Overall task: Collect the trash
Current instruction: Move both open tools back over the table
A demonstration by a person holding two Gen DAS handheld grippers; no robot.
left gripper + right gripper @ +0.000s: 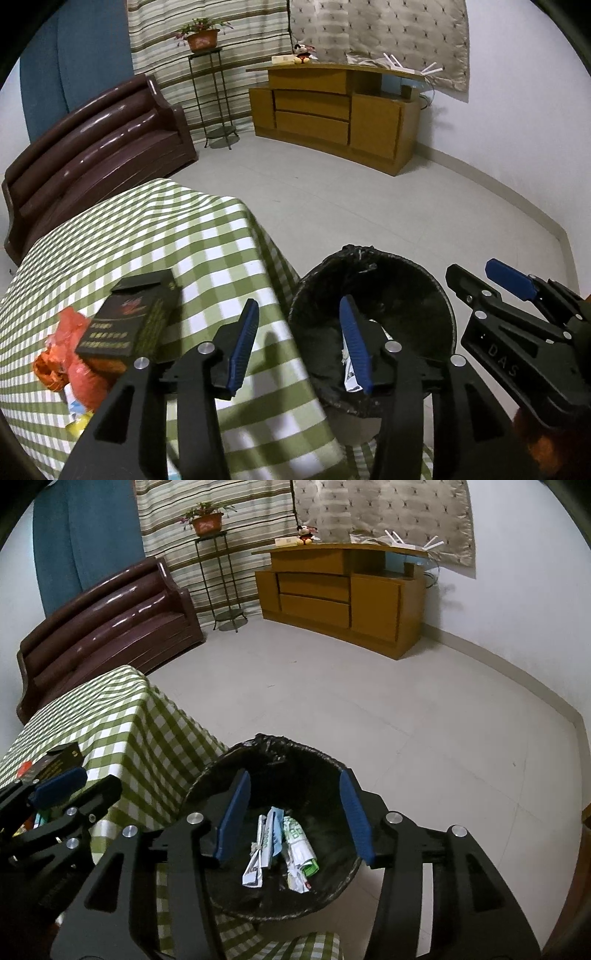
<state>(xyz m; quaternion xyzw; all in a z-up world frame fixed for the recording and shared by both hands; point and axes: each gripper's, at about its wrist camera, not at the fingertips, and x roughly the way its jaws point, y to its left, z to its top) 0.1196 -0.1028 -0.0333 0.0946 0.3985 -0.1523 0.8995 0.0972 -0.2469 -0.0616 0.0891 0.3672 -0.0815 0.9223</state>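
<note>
The desk under its green-and-white checked cloth is filling the left of both views, its right edge dropping straight down to the floor. Just beside that edge the black-lined trash bin is standing on the floor, touching the hanging cloth, and it is already holding crumpled white and green paper wrappers at the bottom.

Over the bin the right gripper is hovering wide open, blue pads spread and nothing between them. The left gripper is hanging over the desk's right edge, also wide open and empty, one finger above the cloth, the other above the bin's rim.

Still lying on the desk near its front edge: a dark cigarette box with gold print, sitting partly on top of a crumpled red-orange plastic bag. Below the bag, a small yellow scrap is peeking out at the front edge, partly hidden by the left gripper's frame.
</note>
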